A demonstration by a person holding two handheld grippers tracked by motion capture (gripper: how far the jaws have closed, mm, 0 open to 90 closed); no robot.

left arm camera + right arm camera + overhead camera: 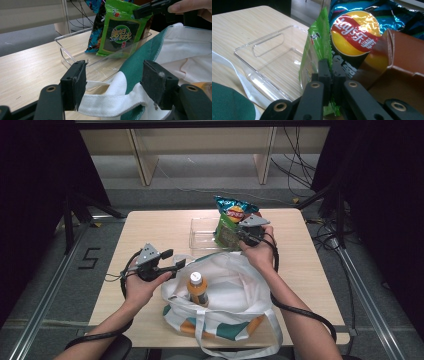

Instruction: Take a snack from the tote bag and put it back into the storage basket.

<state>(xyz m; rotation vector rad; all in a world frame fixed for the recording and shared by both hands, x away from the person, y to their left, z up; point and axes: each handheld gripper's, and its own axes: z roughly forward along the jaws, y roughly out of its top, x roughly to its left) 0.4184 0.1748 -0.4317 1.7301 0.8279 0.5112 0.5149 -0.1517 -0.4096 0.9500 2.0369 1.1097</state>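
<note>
On the pale wooden table (150,227) a white-and-green tote bag (225,300) lay near the person's edge, its lower end cut off by the frame and its inside largely hidden by folds; an orange bottle (198,289) stood in its mouth. Beyond it sat a clear plastic tray (200,234) propping up a blue chip bag (235,210), half covered by the green snack packet (227,232). The right gripper (245,234) had its jaws pinched tight on that packet's edge. The left gripper (172,262) held its jaws apart around the bag's white strap (110,103), pads not pressing. Dark curtains, cables and grey floor surrounded everything.
</note>
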